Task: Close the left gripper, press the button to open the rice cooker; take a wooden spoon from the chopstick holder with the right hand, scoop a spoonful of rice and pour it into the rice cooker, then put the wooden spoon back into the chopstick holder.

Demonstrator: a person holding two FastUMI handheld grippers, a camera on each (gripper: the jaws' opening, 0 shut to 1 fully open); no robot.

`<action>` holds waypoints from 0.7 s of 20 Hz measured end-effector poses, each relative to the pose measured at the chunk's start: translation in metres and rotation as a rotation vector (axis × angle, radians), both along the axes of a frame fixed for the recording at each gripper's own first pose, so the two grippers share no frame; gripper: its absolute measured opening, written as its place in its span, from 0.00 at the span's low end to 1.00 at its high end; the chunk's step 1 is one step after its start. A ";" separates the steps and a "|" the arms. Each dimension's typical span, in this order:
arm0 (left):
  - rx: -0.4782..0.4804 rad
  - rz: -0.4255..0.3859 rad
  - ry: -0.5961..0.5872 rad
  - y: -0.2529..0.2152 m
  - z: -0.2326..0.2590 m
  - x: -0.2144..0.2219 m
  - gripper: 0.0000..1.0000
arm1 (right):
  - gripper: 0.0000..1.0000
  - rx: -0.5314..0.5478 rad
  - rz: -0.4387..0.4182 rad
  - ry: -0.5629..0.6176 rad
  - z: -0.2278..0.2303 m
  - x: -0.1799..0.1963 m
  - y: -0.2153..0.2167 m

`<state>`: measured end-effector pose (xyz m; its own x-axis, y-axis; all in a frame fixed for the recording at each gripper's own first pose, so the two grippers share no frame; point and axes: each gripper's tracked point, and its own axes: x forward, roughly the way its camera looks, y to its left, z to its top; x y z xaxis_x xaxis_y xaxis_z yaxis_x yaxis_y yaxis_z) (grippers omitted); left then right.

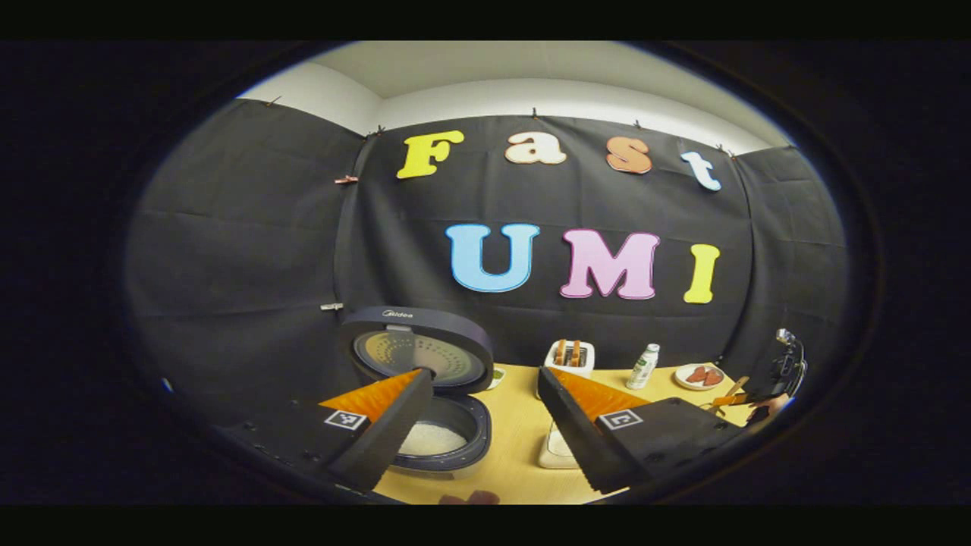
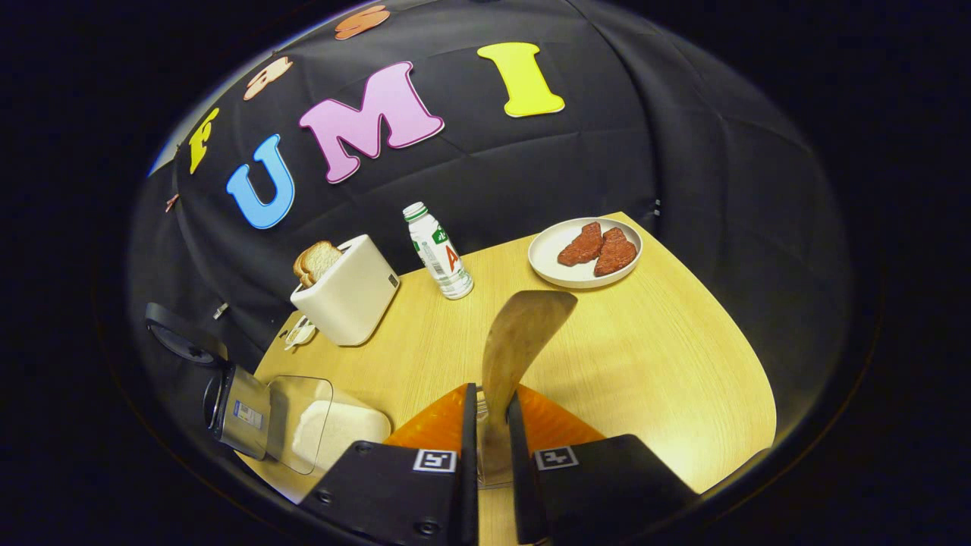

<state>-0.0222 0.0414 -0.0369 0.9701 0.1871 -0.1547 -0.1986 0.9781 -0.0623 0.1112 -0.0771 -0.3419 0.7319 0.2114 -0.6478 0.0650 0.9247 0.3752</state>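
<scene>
The right gripper (image 2: 491, 432) has both fingers squeezed on the handle of the flat wooden spoon (image 2: 520, 341), bowl pointing up over the yellow wood table (image 2: 683, 364). The spoon looks empty. The left gripper (image 1: 485, 425) has its fingers wide apart, holding nothing. The dark round rice cooker (image 1: 436, 409) has its lid up, w/ white rice inside. The clear box of white rice (image 2: 334, 428) sits by the cooker. Step now, I think: scoop. Next: tip the spoon down & dig into that box.
</scene>
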 end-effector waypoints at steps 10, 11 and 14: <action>0.008 -0.029 -0.020 -0.003 0.009 -0.001 0.95 | 0.83 -0.071 -0.051 -0.035 0.020 -0.021 -0.033; 0.010 -0.034 -0.025 -0.003 0.011 0.000 0.95 | 0.84 -0.082 -0.061 -0.049 0.026 -0.023 -0.040; 0.023 -0.051 -0.044 -0.002 0.019 0.004 0.95 | 0.89 -0.119 -0.101 -0.098 0.054 -0.040 -0.063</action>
<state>-0.0182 0.0399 -0.0182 0.9843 0.1398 -0.1081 -0.1456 0.9882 -0.0475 0.0714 -0.1397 -0.2880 0.8062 0.0597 -0.5886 0.1283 0.9536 0.2724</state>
